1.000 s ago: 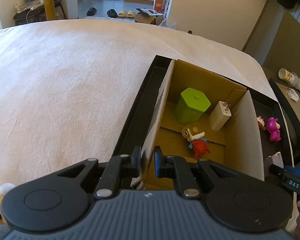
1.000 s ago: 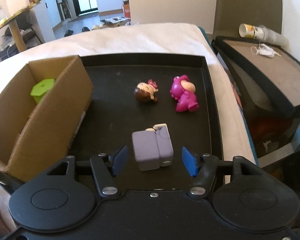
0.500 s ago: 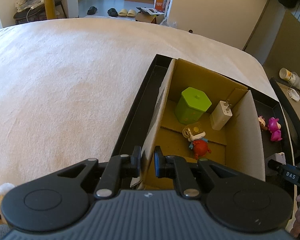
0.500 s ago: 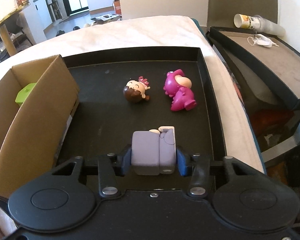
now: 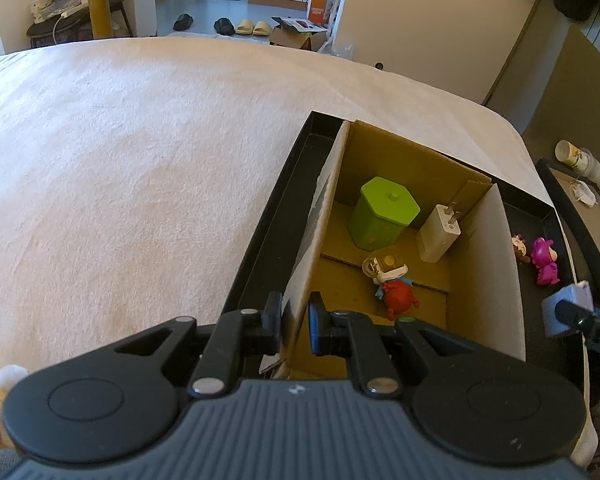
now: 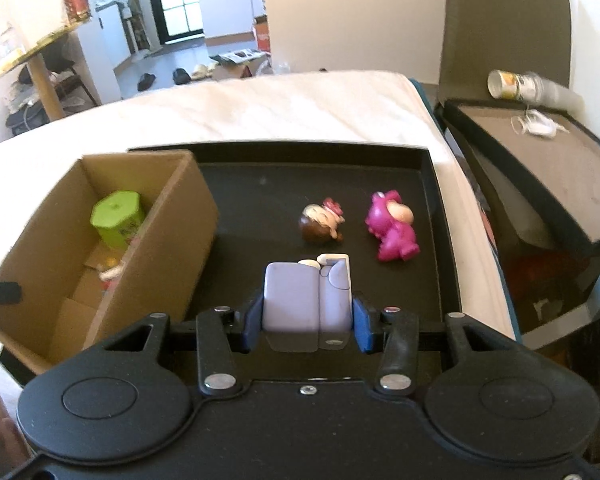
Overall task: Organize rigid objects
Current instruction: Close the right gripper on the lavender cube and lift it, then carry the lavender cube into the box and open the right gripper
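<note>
My right gripper point(image 6: 307, 320) is shut on a lilac block-shaped toy point(image 6: 306, 300), lifted a little above the black tray point(image 6: 260, 216). That toy point(image 5: 566, 308) also shows at the right edge of the left wrist view. My left gripper point(image 5: 294, 322) is shut on the left wall of the cardboard box point(image 5: 312, 248), which stands in the tray's left part. Inside the box are a green hexagonal tin point(image 5: 384, 212), a white charger point(image 5: 438, 232) and a small red figure point(image 5: 396, 294). A brown-haired doll point(image 6: 320, 226) and a magenta figure point(image 6: 392, 226) lie on the tray floor.
The tray point(image 5: 268, 240) rests on a cream blanket point(image 5: 140, 160) over a bed. To the right stands a dark open box point(image 6: 548, 168) with a can point(image 6: 512, 84) and a white mask point(image 6: 540, 126) on it. Shoes and furniture lie beyond the bed.
The right gripper's blue pads closed on the lilac toy, then rose with it off the tray floor. The left gripper kept still on the box wall.
</note>
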Action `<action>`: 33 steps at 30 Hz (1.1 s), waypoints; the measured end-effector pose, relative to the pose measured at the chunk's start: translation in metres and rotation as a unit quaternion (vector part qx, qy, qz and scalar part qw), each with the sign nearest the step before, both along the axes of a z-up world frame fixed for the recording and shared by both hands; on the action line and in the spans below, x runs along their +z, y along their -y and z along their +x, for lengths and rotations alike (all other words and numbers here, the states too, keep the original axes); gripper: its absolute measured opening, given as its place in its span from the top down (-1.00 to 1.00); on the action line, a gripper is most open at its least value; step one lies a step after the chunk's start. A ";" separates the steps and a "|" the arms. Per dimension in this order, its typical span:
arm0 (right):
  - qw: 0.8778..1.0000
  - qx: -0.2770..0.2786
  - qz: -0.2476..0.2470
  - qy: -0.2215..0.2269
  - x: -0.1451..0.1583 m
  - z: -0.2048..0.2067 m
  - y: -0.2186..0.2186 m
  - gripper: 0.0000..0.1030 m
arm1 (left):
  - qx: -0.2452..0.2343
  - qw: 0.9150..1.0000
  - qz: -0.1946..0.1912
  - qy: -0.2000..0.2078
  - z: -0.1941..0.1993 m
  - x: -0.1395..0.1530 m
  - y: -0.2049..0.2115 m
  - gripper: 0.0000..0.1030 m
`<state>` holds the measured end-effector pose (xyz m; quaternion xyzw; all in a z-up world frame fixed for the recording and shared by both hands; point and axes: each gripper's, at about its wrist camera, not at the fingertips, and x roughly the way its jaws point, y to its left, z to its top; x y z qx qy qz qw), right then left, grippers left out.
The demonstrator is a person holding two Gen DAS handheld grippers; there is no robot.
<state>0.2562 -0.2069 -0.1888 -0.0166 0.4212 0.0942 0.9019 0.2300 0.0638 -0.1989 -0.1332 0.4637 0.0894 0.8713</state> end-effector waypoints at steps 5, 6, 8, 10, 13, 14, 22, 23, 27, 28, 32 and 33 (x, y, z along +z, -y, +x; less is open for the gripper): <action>1.000 0.017 0.004 0.017 0.019 -0.002 -0.013 0.14 | 0.001 1.000 -0.005 0.003 -0.001 0.002 -0.001 0.76; 1.000 0.019 0.007 0.019 0.022 -0.002 -0.015 0.14 | 0.002 1.000 -0.007 0.004 -0.002 0.003 -0.002 0.76; 0.999 0.024 0.004 0.026 0.028 -0.001 -0.020 0.14 | 0.003 1.000 -0.011 0.007 -0.002 0.004 -0.003 0.76; 0.999 0.028 0.007 0.030 0.034 0.000 -0.024 0.14 | 0.002 1.000 -0.012 0.009 -0.003 0.005 -0.003 0.76; 0.999 0.032 0.009 0.039 0.042 0.000 -0.032 0.14 | 0.000 1.000 -0.012 0.013 -0.004 0.007 -0.002 0.76; 0.998 0.035 0.010 0.042 0.045 0.001 -0.035 0.14 | 0.001 1.000 -0.014 0.015 -0.005 0.007 -0.003 0.76; 0.997 0.059 0.030 0.047 0.060 0.002 -0.062 0.14 | -0.002 1.000 -0.016 0.025 -0.009 0.010 -0.004 0.79; 0.997 0.059 0.039 0.042 0.061 0.003 -0.063 0.14 | -0.002 1.000 -0.017 0.026 -0.008 0.010 -0.004 0.79; 0.996 0.061 0.065 0.029 0.061 0.007 -0.071 0.14 | -0.001 0.999 -0.020 0.026 -0.008 0.010 -0.006 0.79; 0.995 0.062 0.067 0.028 0.061 0.008 -0.074 0.14 | -0.001 0.999 -0.022 0.026 -0.008 0.010 -0.006 0.79; 0.996 0.065 0.063 0.024 0.057 0.013 -0.084 0.14 | 0.000 0.999 -0.024 0.026 -0.008 0.009 -0.007 0.79; 0.996 0.067 0.063 0.023 0.056 0.013 -0.087 0.14 | 0.000 0.999 -0.024 0.026 -0.008 0.009 -0.007 0.79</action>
